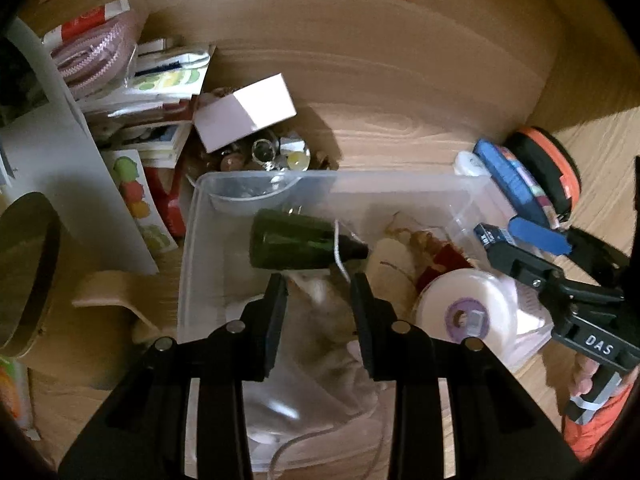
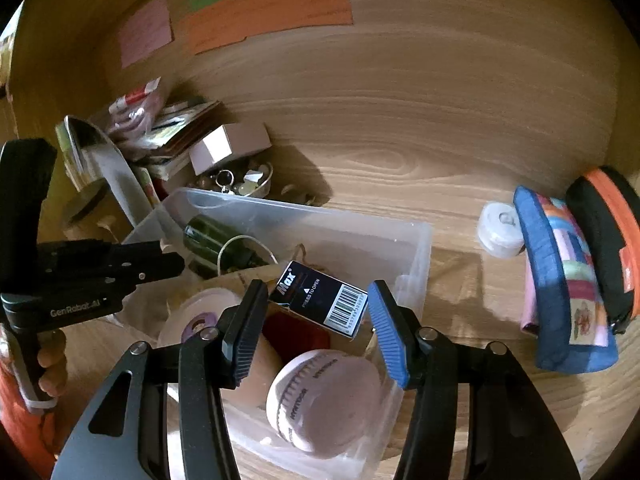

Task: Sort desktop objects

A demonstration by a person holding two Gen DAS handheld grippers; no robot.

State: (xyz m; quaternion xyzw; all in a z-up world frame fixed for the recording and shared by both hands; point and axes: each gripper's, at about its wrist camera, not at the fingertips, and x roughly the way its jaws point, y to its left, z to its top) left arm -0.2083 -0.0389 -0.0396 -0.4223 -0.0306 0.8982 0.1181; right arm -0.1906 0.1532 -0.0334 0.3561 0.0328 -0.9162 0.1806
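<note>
A clear plastic bin (image 1: pixel 188 240) stands on the wooden desk and holds a dark green bottle (image 1: pixel 292 244), a white tape roll (image 1: pixel 464 312) and cloth. My left gripper (image 1: pixel 318 284) is open and empty, just above the bin near the bottle. My right gripper (image 2: pixel 316 308) is open over the bin's right end (image 2: pixel 420 248); a small dark box with a barcode (image 2: pixel 320 300) lies tilted between its fingers, whether touched I cannot tell. A pink-white ball (image 2: pixel 324 396) sits in the bin below it. The right gripper also shows in the left wrist view (image 1: pixel 508 232).
A pile of packets, cards and a white box (image 1: pixel 244 112) lies left and behind the bin, with a bowl of small trinkets (image 1: pixel 272 156). A blue patchwork pouch (image 2: pixel 560 280), a black-orange case (image 2: pixel 604 236) and a small white roll (image 2: pixel 500 228) lie to the right. A round mirror (image 1: pixel 24 268) stands at the left.
</note>
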